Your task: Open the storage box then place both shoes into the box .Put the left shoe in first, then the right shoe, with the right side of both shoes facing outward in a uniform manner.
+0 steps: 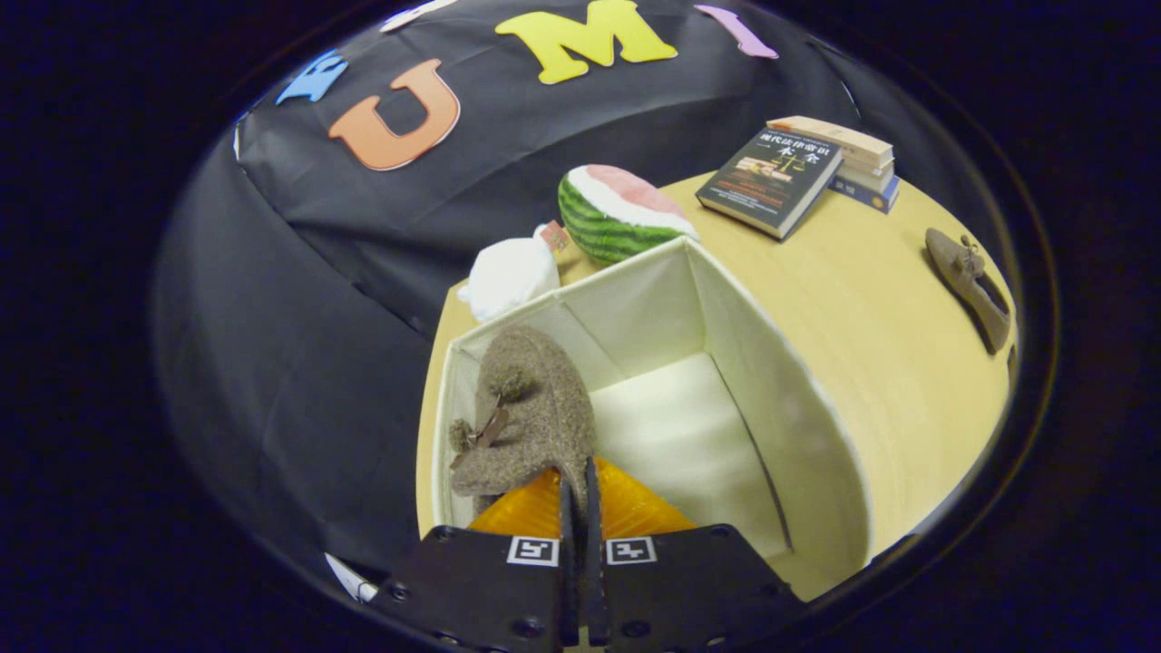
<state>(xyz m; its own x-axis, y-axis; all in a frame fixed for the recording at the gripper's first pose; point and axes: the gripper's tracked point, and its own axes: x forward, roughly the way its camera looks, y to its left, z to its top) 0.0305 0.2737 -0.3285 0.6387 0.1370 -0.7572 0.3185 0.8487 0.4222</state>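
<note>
A white fabric storage box point(771, 381) stands open on the wooden table, its floor bare on the right half. My gripper point(580, 490) is shut on the rim of a brown felt shoe point(531, 408), which hangs toe-forward inside the box against its left wall, with a small bow and pompoms on its upper. The shoe's partner point(969, 283) lies on the table far to the right of the box, near the table's edge.
Beyond the box sit a watermelon-slice toy point(617, 213) and a white plush thing point(510, 277). A dark book point(769, 181) leans on a stack of books point(857, 159) at the back right. Black cloth wall rises behind and left of the table point(871, 299).
</note>
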